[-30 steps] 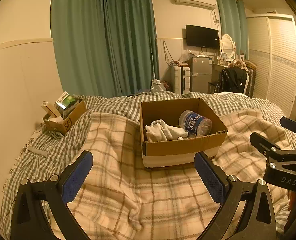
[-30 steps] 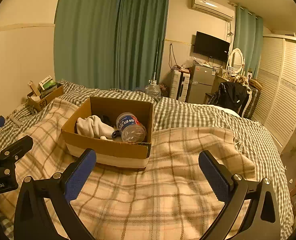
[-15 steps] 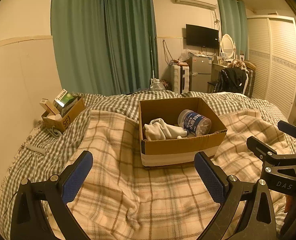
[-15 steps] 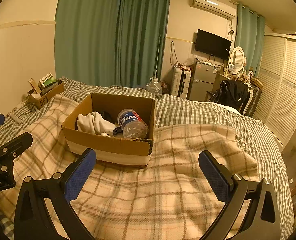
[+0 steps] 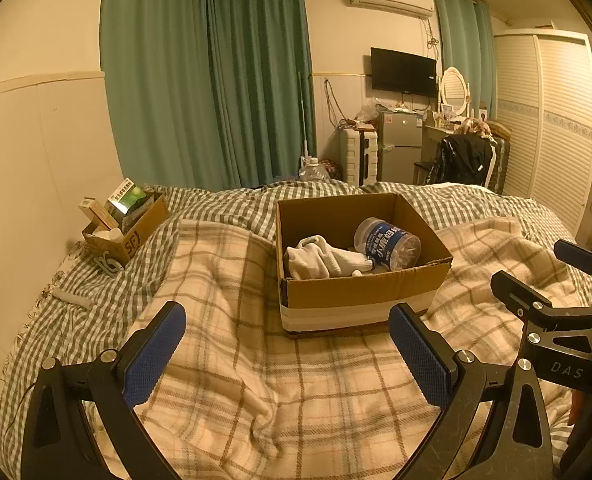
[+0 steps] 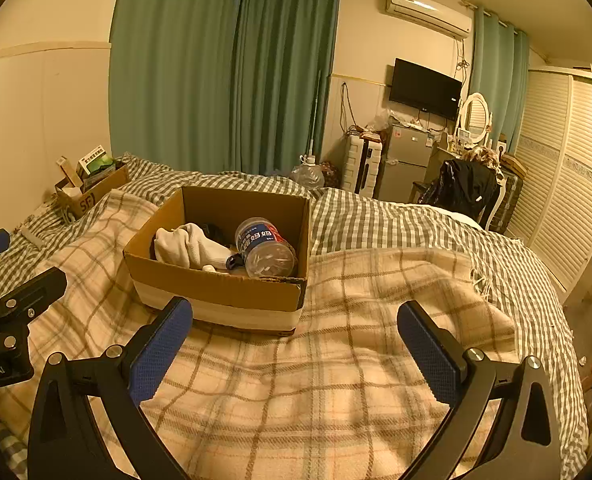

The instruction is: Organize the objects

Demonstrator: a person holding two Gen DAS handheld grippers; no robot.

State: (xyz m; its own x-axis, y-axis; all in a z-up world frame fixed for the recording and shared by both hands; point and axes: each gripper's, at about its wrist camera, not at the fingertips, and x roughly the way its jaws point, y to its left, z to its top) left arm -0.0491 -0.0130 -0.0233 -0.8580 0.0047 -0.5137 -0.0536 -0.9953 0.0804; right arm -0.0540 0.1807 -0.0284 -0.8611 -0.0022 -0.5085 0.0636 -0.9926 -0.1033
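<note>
A bed covered by a green-and-white checked sheet, with a cream plaid blanket spread over most of it. An open cardboard box sits on the blanket near the middle. A smaller cardboard box marked SF rests on the checked sheet by the wall, well apart from it.

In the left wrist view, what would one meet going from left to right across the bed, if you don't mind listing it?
Small SF box → white cloth → plastic jar, both inside the cardboard box → right gripper at the edge.
</note>
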